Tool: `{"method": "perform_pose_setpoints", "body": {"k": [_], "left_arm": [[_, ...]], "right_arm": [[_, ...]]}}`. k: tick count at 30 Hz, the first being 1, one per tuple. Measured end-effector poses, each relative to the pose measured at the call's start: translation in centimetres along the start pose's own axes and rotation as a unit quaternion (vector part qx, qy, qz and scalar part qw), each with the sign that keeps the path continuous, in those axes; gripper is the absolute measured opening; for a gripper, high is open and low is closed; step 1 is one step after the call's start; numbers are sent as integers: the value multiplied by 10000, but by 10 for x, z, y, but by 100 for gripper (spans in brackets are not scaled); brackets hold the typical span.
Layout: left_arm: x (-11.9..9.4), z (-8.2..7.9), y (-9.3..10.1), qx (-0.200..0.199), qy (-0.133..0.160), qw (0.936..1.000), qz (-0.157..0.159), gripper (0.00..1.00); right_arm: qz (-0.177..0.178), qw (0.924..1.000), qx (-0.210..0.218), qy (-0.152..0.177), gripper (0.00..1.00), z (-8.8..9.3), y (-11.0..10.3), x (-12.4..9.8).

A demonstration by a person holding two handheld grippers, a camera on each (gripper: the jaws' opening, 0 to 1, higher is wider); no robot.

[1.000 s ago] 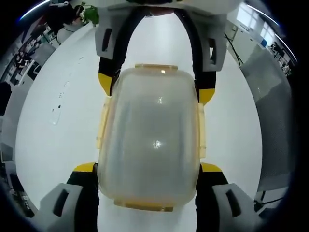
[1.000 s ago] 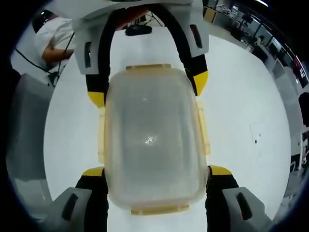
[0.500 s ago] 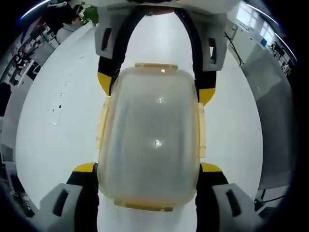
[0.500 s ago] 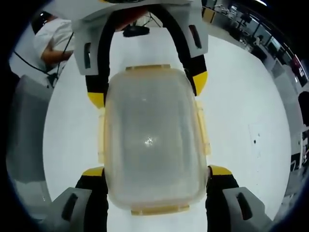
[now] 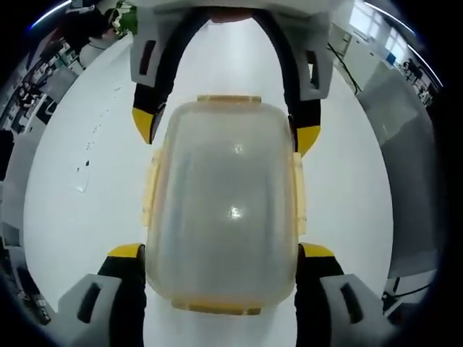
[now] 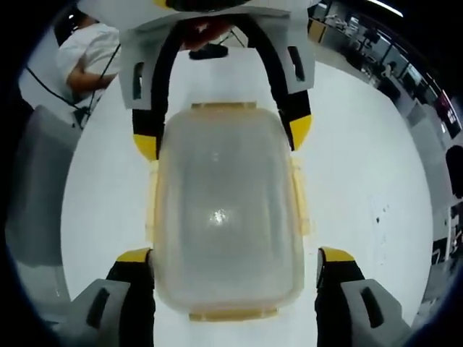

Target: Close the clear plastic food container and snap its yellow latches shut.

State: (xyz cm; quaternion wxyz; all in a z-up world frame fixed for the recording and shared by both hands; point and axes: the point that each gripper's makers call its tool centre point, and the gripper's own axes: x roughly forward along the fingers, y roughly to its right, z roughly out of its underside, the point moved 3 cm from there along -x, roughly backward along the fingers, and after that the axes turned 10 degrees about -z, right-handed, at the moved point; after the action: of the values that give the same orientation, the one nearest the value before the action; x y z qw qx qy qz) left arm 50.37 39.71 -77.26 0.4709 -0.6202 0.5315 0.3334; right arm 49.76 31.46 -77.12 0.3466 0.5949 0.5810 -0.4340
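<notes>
Clear plastic food container lies on the white table between the two grippers, with the lid on and yellow latches along its edges. The left gripper stands wide around the near end of the box, jaws just beside its sides. The right gripper is also wide at the opposite end, jaws slightly apart from the walls.

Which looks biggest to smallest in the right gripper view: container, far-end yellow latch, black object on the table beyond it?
1. Clear plastic food container, largest by far.
2. Far-end yellow latch.
3. Black object, smallest, but it lies farther from the camera, so its true size is unsure.
</notes>
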Motion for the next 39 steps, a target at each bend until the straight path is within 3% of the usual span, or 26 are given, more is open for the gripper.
{"method": "perform_pose_setpoints", "body": {"k": [2, 8, 12, 13, 15, 20, 23, 26, 29, 30, 31, 35, 37, 39], "left_arm": [[0, -2, 0, -67, 85, 9999, 1, 99], [-5, -8, 2, -200, 258, 9994, 100, 99], [-8, -5, 1, -221, 482, 9986, -24, 99], [-10, -9, -2, -337, 753, 9964, -201, 98], [-13, -10, -4, -618, 1000, 9925, -332, 98], [-18, -9, -5, -1281, 1733, 9751, -530, 96], [-22, -10, -3, -1551, 2171, 9617, -621, 97], [-27, -9, -1, -2197, 2650, 9359, -753, 99], [-28, -2, 0, -2610, 2867, 9175, -891, 99], [-28, 1, 1, -2762, 2932, 9104, -943, 99], [-28, 1, 3, -2865, 2979, 9057, -938, 99], [-26, 7, 7, -2962, 2970, 9013, -1084, 98], [-27, 7, 9, -2997, 2998, 8991, -1090, 99], [-26, 8, 9, -3117, 3035, 8937, -1095, 99]], "right_arm": [[-83, 9996, 149, 228, 97, -5, -2, -1], [-128, 9991, 175, 354, 99, 2, -4, 1], [93, 9917, 205, 1269, 98, -9, -3, -10], [79, 9886, 389, 1453, 98, -8, -5, -12], [132, 9828, 490, 1775, 98, -7, -7, -16], [548, 9675, 638, 2383, 98, -4, -9, -22], [734, 9484, 885, 2956, 98, -7, -13, -28], [994, 9277, 1073, 3435, 99, -10, -17, -34], [1263, 9075, 1315, 3784, 98, -7, -16, -39], [1329, 8958, 1506, 3965, 98, -6, -16, -40], [1373, 8901, 1602, 4041, 98, -5, -16, -41], [1423, 8802, 1995, 4064, 100, 2, -17, -34], [1571, 8821, 1894, 4017, 100, 3, -18, -34], [1588, 8750, 2008, 4109, 100, 3, -18, -36]]}}
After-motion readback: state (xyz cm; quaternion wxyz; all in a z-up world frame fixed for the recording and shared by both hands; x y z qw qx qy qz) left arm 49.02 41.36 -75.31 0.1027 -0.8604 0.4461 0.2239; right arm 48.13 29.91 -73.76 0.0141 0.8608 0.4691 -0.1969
